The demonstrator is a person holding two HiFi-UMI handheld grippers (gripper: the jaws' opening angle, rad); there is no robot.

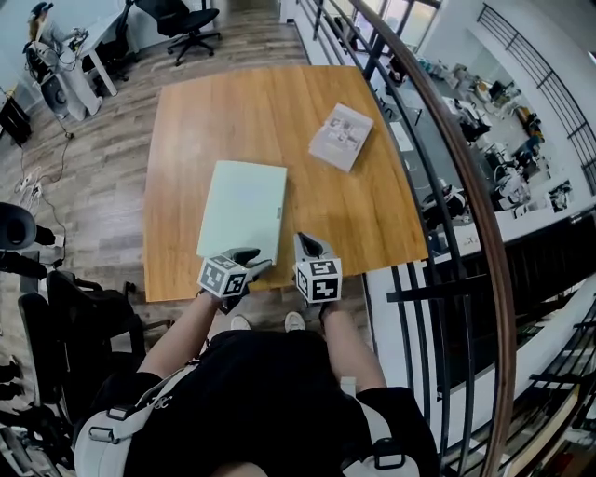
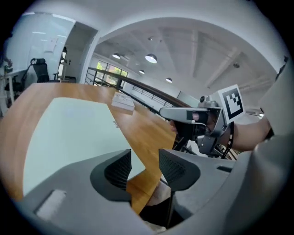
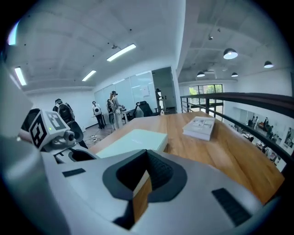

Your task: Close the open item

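Note:
A pale green laptop (image 1: 244, 207) lies flat with its lid down on the wooden table (image 1: 233, 112), near the front edge. My left gripper (image 1: 251, 260) sits at the laptop's near right corner, open, with nothing between its fingers. In the left gripper view its jaws (image 2: 144, 158) frame the table edge beside the laptop (image 2: 69, 133). My right gripper (image 1: 305, 245) hovers just right of it over bare wood, shut on nothing. In the right gripper view (image 3: 146, 158) the laptop (image 3: 133, 140) lies ahead and to the left.
A grey booklet (image 1: 341, 136) lies at the table's far right; it also shows in the right gripper view (image 3: 200, 127). A dark railing (image 1: 438, 149) runs along the table's right side. An office chair (image 1: 186, 23) and desks stand beyond. Several people (image 3: 112, 108) stand far off.

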